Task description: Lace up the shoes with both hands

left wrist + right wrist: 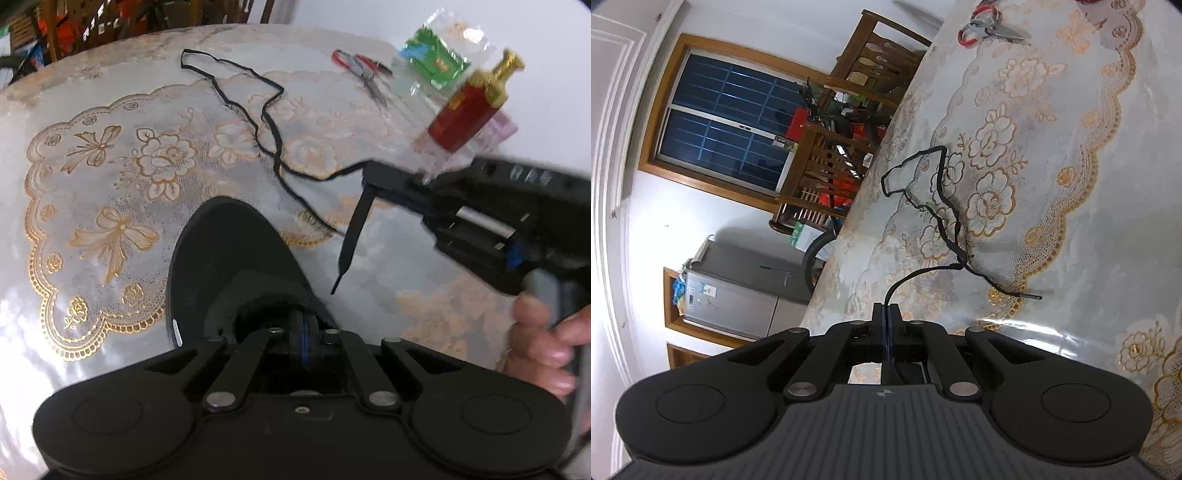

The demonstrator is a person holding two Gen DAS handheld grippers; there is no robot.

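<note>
A black shoe (229, 258) lies on the table just below my left gripper (304, 330), toe pointing away. That gripper is shut, its tips down at the shoe's opening; I see nothing pinched between them. My right gripper (369, 177) hovers to the right of the shoe, shut on a black lace (269, 122). A flat end of the lace (351, 236) hangs down from its jaws, off the table. The remainder trails in loops across the cloth. In the right wrist view the lace (945, 221) runs out of the shut right gripper (886, 314).
The table carries a lace-patterned cloth (110, 166) under clear plastic. Red-handled scissors (364, 72), a green packet (436, 59) and a red bottle with a gold cap (465, 110) sit at the far right. A hand (543, 343) holds the right gripper's handle. Chairs stand beyond the table edge.
</note>
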